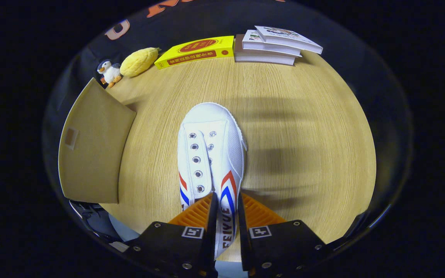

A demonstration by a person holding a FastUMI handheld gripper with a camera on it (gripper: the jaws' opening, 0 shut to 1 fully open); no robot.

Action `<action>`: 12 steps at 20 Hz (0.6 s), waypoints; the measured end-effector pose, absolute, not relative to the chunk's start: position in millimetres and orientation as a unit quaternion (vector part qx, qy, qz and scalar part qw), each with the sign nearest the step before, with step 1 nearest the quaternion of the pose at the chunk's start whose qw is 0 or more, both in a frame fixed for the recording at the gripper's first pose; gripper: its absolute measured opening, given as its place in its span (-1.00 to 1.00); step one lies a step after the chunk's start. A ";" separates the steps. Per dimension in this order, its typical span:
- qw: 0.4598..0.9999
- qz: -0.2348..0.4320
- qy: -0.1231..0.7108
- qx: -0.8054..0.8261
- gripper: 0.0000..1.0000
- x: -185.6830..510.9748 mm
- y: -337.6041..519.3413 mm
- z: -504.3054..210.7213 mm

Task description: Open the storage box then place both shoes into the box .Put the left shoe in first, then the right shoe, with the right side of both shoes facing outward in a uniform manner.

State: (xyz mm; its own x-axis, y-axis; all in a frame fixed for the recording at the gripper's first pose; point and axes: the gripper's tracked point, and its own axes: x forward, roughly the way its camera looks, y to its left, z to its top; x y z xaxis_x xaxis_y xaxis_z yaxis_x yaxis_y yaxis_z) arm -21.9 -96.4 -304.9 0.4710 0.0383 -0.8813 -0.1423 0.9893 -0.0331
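Wooden table [284, 127] carries a white shoe [210, 150], its heel side pinched by the level tool [225, 208].

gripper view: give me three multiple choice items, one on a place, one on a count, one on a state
1. Where is the plush penguin?
A. beside the yellow plush
B. on the book stack
C. inside the shoe

2. How many books are in the stack?
A. one
B. three
C. six

3. What is the gripper doing?
A. open above the table
B. shut on the white shoe
C. shut on the yellow box

Answers: 1 A, they sit side by side; 2 B, three piled covers; 3 B, both fingers press the shoe's heel end.
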 end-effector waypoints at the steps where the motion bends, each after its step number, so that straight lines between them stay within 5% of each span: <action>1: 0.861 0.052 0.504 -0.045 -0.56 -20.3 -100.2 -304.8; 3: 0.865 0.041 0.500 0.005 -0.98 -19.4 -102.9 -304.6; 12: 0.871 0.061 0.450 0.185 -1.00 -20.4 -49.2 -266.4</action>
State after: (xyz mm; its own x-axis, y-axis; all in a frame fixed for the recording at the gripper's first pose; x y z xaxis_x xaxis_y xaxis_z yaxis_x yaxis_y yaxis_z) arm -20.4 -49.2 -266.4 0.5868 0.2725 -0.7625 0.0606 0.9243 0.3769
